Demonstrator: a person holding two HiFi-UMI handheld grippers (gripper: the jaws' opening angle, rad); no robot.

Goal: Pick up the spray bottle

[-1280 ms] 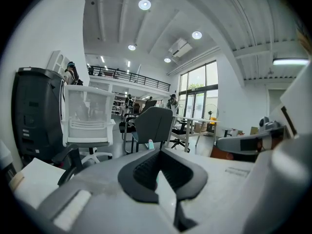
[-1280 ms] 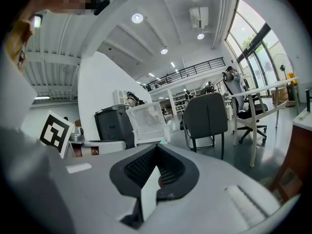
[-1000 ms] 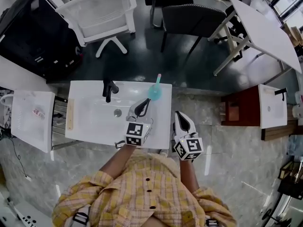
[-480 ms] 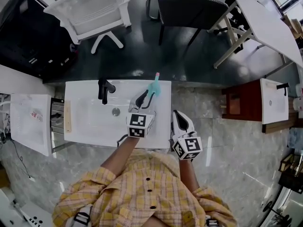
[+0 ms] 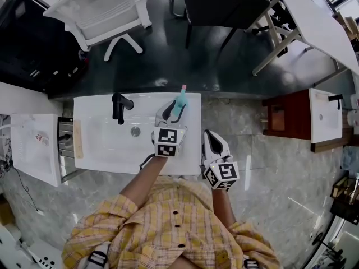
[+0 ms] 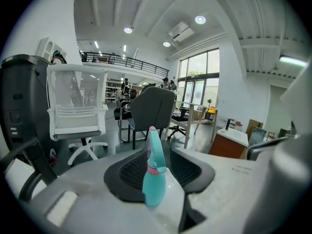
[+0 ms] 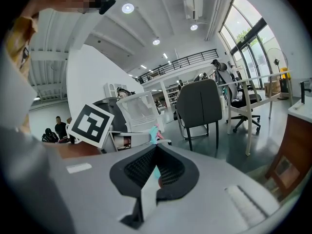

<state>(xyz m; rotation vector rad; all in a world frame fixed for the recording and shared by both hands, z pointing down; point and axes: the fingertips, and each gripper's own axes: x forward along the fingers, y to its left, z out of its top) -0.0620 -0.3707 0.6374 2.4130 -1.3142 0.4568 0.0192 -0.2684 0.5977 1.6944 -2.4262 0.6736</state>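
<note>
- A person in a yellow plaid shirt (image 5: 168,228) stands over a white washbasin (image 5: 101,150), a two-jaw gripper in each hand.
- The left gripper (image 5: 173,112) reaches over the basin's right side, its jaws opening. A teal spray bottle (image 6: 153,179) with a pink collar stands upright between them, and neither pad presses on it.
- The spray bottle sits at the basin's far right corner, close to the back edge, well to the right of the black faucet (image 5: 119,104) and the drain (image 5: 135,131).
- The right gripper (image 5: 210,138) hangs just off the basin's right edge, over the marbled floor, its jaws pressed together at the tips with nothing between them.
- Beyond the basin, a white office chair (image 5: 106,10) and a dark chair (image 5: 224,7) stand on the glossy dark floor.
</note>
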